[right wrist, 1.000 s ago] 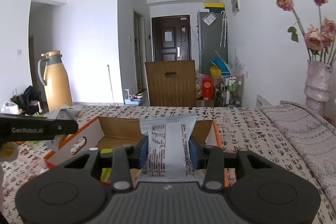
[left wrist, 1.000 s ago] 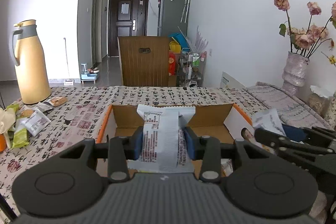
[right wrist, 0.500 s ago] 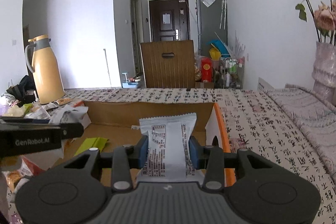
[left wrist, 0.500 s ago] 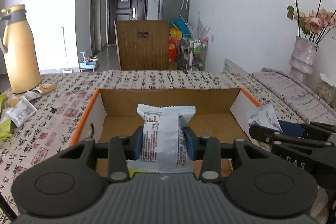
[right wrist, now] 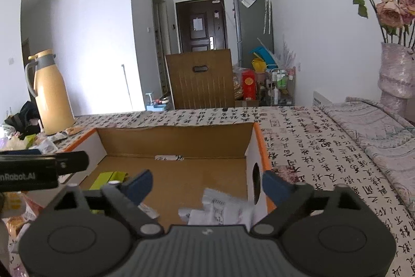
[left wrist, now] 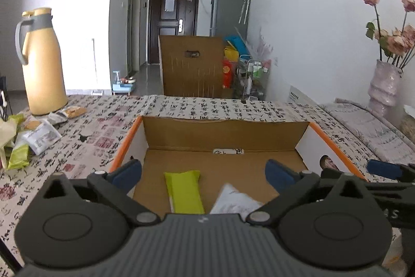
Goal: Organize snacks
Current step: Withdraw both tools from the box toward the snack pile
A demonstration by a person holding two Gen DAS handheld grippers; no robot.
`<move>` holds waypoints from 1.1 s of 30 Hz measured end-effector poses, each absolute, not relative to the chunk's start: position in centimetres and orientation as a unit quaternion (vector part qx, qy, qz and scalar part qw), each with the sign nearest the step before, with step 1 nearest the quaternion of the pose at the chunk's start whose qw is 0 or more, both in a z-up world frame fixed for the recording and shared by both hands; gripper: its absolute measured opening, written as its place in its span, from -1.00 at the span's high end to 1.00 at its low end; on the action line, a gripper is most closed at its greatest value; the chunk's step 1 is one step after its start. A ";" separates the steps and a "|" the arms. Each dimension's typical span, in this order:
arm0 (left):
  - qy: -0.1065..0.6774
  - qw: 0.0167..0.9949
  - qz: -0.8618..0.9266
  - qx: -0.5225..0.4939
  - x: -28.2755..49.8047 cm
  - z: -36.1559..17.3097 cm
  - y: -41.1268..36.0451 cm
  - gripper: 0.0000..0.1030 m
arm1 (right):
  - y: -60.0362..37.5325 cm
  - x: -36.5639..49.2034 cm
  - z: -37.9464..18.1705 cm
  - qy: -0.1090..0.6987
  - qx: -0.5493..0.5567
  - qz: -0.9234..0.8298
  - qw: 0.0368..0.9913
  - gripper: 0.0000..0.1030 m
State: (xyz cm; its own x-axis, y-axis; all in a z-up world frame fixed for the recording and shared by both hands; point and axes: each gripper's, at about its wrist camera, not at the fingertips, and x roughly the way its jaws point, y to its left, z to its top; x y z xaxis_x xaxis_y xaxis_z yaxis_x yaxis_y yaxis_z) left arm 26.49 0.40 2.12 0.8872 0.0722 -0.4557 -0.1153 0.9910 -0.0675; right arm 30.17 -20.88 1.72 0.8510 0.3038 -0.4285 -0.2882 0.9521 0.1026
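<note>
An open cardboard box with orange rims sits on the patterned tablecloth; it also shows in the right wrist view. My left gripper is open and empty above the box's near part. Below it lie a green snack packet and a white snack packet on the box floor. My right gripper is open and empty above the box's right side. White snack packets lie under it, and a green packet lies at the left. The left gripper's finger shows at the left edge.
A yellow thermos stands at the back left with loose snack packets in front of it. A vase of dried flowers stands at the right on a grey cloth. A wooden chair back is behind the table.
Both grippers opened and let go of their white snack packets, which now lie in the box. Both views rose slightly above the box.
</note>
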 end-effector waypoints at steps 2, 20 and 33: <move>0.235 0.969 0.050 -0.050 26.6 2.1 0.5 -1.00 | -21.0 30.2 1.7 0.224 0.020 0.152 0.962 -1.00; 0.225 0.972 0.057 -0.045 25.6 3.6 0.1 -1.00 | -21.1 29.2 3.5 0.203 0.006 0.134 0.970 -1.00; 0.219 0.973 0.054 -0.044 21.5 4.6 0.3 -1.00 | -21.2 24.8 4.7 0.201 0.001 0.133 0.970 -1.00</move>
State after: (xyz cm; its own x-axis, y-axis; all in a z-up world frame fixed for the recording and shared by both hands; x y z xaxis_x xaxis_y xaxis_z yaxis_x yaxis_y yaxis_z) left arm 21.51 0.25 4.64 0.8985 0.0855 -0.4305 -0.1238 0.9904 -0.0616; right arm 24.84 -21.20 4.73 0.8837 0.2592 -0.3897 -0.2586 0.9644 0.0551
